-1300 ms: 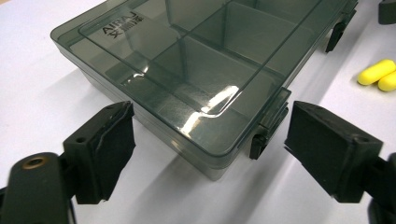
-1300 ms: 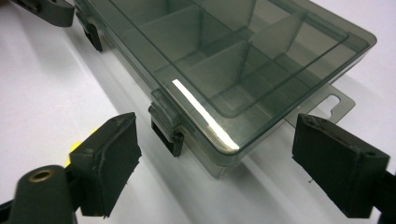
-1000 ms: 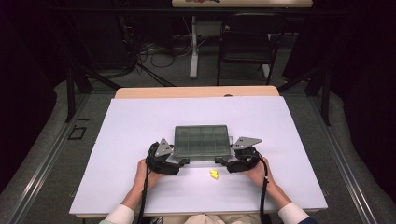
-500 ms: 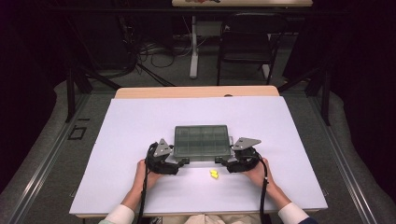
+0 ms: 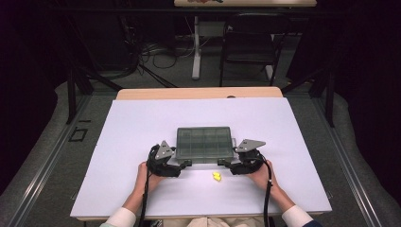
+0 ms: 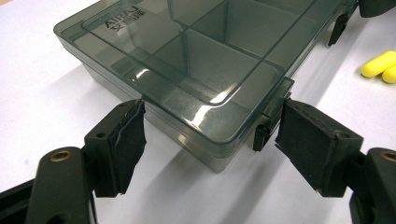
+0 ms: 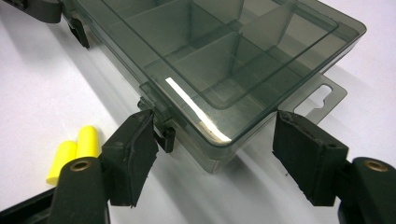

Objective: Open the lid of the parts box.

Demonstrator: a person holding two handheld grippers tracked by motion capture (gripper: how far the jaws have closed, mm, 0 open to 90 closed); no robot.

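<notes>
A closed smoke-grey compartment box (image 5: pixel 205 144) sits mid-table on the white tabletop (image 5: pixel 142 118), its near corners flanked by the left gripper (image 5: pixel 185 163) and right gripper (image 5: pixel 222 163), each with jaws spread wide around a corner and latch. Two yellow earplugs (image 5: pixel 216 177) lie just beside the right gripper, between the hands. Open white surface stretches behind the box and to both sides.

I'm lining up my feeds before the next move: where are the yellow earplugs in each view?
High view: the yellow earplugs lie on the white table, just in front of the compartment box, between the two tongs.
Left gripper view: the pair sits at the right edge, right of the box.
Right gripper view: lower left, beside the left jaw.
Shared landmark: the box's dark front latches, nearest the earplugs.
</notes>
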